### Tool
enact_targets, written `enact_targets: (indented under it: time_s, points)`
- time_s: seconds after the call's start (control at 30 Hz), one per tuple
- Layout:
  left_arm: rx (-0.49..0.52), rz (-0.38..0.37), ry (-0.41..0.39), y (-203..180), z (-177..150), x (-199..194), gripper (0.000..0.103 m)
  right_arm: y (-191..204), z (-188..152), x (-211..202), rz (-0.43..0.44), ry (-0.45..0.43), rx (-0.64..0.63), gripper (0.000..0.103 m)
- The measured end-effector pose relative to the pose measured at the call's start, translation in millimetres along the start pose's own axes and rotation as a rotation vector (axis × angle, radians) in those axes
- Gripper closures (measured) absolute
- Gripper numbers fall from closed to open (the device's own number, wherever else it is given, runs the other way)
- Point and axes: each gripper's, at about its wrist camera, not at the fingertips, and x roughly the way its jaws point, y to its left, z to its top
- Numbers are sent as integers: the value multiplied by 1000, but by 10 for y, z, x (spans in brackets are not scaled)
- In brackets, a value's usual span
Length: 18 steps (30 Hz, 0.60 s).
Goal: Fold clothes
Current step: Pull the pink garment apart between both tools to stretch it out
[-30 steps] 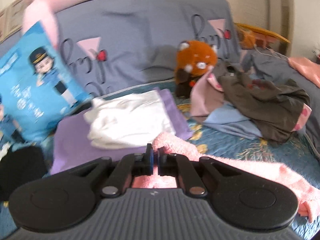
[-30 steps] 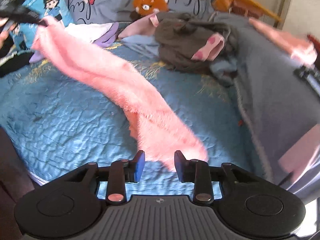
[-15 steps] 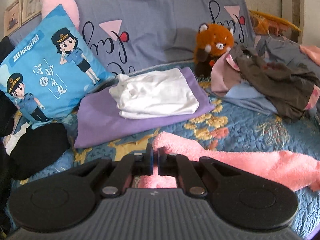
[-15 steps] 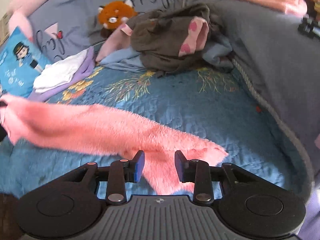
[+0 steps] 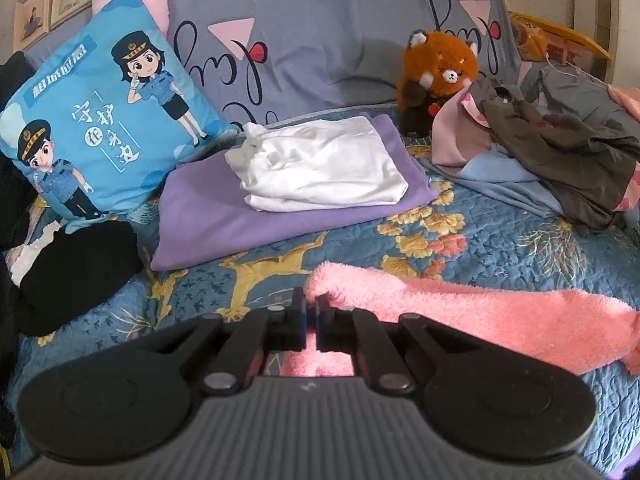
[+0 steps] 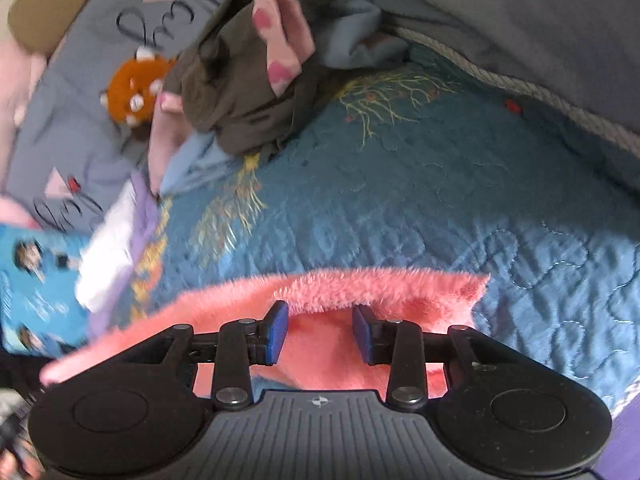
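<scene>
The left claw (image 5: 310, 307) pinches one end of the pink towel (image 5: 480, 316), which stretches rightward across the bed (image 5: 500, 248). The right claw (image 6: 320, 332) gapes wide over its other end, gripping nothing.

Soft daylight fills the room, brightest on the wall at upper right in the left wrist view, which is sharp. The white clothes (image 5: 324, 164) glare a little. The plush (image 5: 438, 76) casts a soft shadow on the cover behind it. The right wrist view is smeared at left: the pillow (image 6: 36, 288) is blurred. Both views bend at the edges, with dark corners.
</scene>
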Motion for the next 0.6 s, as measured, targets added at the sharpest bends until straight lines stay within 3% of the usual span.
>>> enact_targets:
  time_s: [0.27, 0.3, 0.37, 0.4, 0.6]
  points:
    - [7, 5, 4, -15, -20, 8, 99, -59, 150, 92, 46, 3, 99, 65]
    - [7, 5, 4, -15, -22, 6, 99, -56, 157, 104, 47, 7, 101, 68]
    - [4, 5, 1, 10, -22, -18, 99, -43, 158, 121, 51, 16, 88, 95]
    - [3, 4, 0, 22, -22, -29, 99, -30, 156, 127, 52, 19, 81, 99]
    - [-4, 4, -7, 95, -24, -99, 99, 153, 155, -43, 36, -38, -8, 100]
